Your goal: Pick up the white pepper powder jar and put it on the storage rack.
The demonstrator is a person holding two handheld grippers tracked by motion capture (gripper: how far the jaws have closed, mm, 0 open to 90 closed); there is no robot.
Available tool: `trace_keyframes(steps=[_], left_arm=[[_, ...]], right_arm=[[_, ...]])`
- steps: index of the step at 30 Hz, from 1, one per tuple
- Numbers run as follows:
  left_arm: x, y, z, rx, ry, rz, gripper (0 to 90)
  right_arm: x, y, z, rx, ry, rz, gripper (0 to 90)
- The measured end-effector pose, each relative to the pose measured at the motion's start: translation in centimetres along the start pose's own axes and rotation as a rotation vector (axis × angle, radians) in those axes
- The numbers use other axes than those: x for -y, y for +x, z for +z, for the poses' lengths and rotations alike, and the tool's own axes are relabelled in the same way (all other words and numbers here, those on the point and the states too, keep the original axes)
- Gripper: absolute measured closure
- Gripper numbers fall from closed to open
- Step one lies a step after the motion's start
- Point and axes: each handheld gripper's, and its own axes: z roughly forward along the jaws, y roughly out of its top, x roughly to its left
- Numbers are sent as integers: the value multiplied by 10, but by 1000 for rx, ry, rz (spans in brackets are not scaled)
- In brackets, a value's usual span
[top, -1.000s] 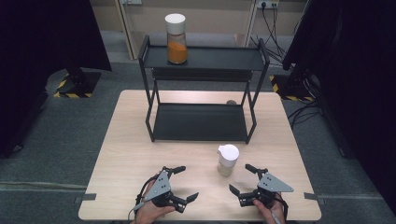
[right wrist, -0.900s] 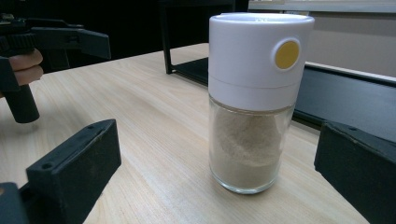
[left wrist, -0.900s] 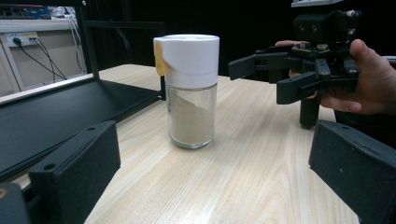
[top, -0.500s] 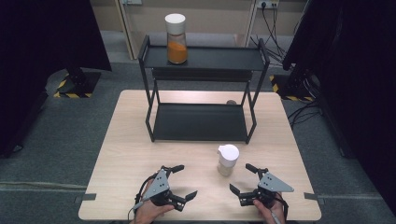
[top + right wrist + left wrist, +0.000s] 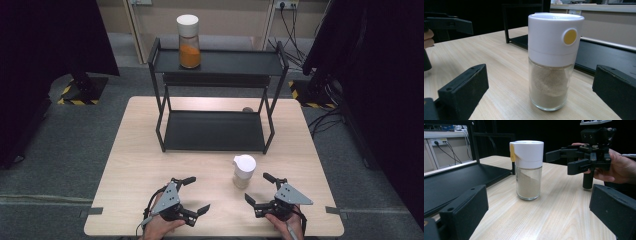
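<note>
A glass shaker jar (image 5: 244, 171) with a white lid and beige powder stands upright on the wooden table, just in front of the black rack. My left gripper (image 5: 196, 194) rests open near the table's front edge, left of the jar, with nothing between its jaws. My right gripper (image 5: 258, 188) is open too, just right of the jar and clear of it. The left gripper view has the jar (image 5: 528, 170) ahead and the right gripper (image 5: 560, 162) in a hand beyond it. In the right gripper view the jar (image 5: 554, 62) stands close between the jaws, untouched.
A black two-tier rack (image 5: 235, 62) stands at the back middle of the table (image 5: 135, 155). A jar of orange powder (image 5: 189, 41) with a white lid stands on the rack's top shelf at the left. Its lower shelf (image 5: 215, 131) holds nothing.
</note>
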Motion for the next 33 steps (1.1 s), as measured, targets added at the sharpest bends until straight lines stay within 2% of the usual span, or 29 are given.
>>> trace_keyframes(steps=[6,10,15,23,33], left_arm=[[1,1,0,-4,-2,-6,15],[0,2,-1,-4,-3,-6,15],[1,2,-1,-3,-3,-8,15],[1,2,-1,-5,-3,-11,15],[2,3,-2,-6,-5,-14,16]], right_arm=[[-5,0,9,27,7,-6,11],[-6,-8,19,22,-2,43,18],[-8,-12,31,25,-5,71,40],[-12,-11,41,23,13,29,81],[-17,-10,53,22,31,10,152]])
